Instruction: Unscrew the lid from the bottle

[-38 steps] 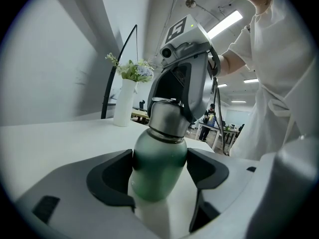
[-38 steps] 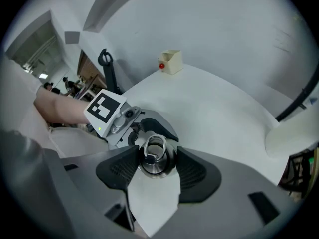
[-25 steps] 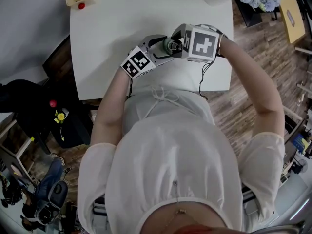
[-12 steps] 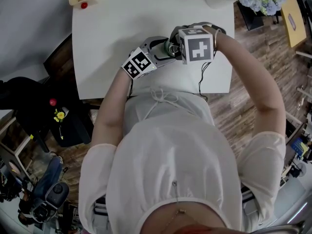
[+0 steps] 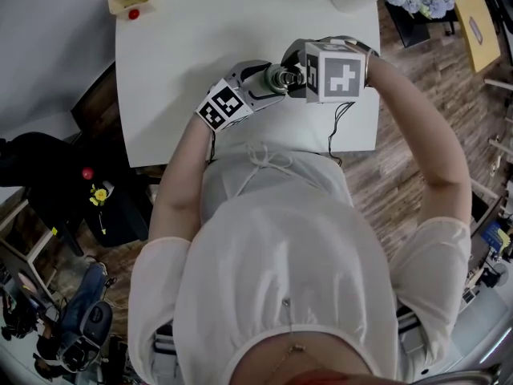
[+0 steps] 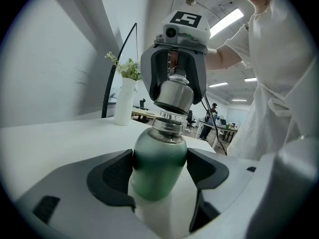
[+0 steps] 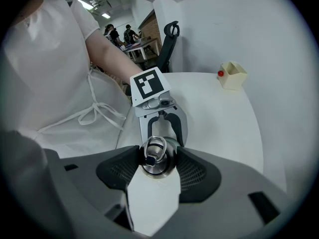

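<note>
So the left tongs (image 6: pixel 160 176) pinch the bottle (image 6: pixel 158 156) body, and the right tongs (image 7: pixel 159 159) clamp its lid (image 7: pixel 157 167) from above.

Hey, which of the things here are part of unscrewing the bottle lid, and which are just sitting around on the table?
In the job:
green bottle, clamped in the left gripper
steel lid, gripped by the right gripper

Lying about:
vase of flowers
small yellow box
</note>
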